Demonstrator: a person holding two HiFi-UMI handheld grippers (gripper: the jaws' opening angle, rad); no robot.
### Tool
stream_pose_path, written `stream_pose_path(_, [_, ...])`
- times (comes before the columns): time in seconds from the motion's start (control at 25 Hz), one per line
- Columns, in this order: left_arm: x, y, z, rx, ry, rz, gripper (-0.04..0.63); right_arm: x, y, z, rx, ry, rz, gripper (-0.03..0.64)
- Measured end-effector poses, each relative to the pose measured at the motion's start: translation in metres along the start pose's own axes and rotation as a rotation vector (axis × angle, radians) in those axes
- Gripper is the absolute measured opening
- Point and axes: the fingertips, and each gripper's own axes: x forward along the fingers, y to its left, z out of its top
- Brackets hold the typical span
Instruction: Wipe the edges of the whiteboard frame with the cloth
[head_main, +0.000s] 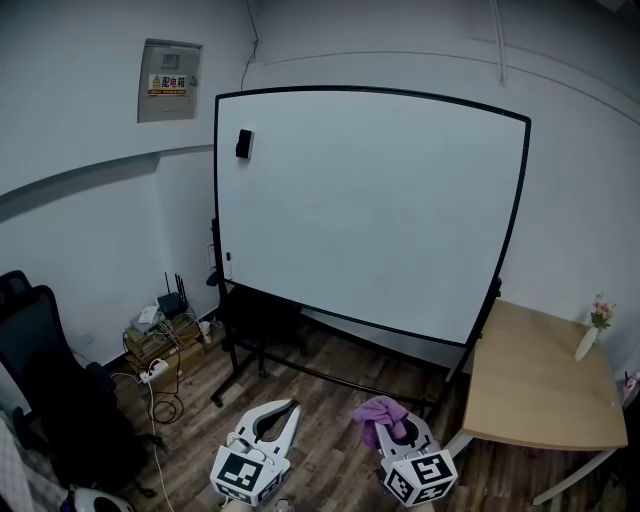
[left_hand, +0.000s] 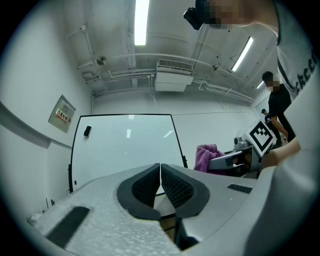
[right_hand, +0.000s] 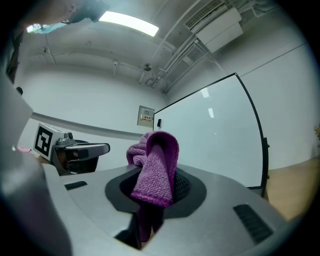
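Observation:
A large whiteboard (head_main: 365, 205) with a thin black frame (head_main: 215, 190) stands on a wheeled stand ahead of me. A black eraser (head_main: 244, 144) sticks to its upper left corner. My right gripper (head_main: 402, 425) is low in the head view, shut on a purple cloth (head_main: 385, 415) that bunches above the jaws (right_hand: 152, 167). My left gripper (head_main: 275, 420) hangs beside it, well short of the board, jaws shut together with nothing between them (left_hand: 160, 182). From the left gripper view the cloth (left_hand: 206, 157) and the board (left_hand: 127, 145) show too.
A wooden table (head_main: 535, 385) with a small flower vase (head_main: 590, 335) stands at the right of the board. A black office chair (head_main: 45, 390) and boxes with cables (head_main: 160, 340) lie at the left. A grey wall panel (head_main: 168, 80) hangs on the left wall. A person (left_hand: 277, 107) stands behind.

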Motion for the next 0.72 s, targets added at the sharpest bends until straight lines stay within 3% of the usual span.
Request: stream_pose_path(0.72, [0.0003,-0.0031,0.0004,-0.002,0.004,-0.004,0.017,0.0000,0.0023,-0.0013,0.008,0.000,0.003,0.067])
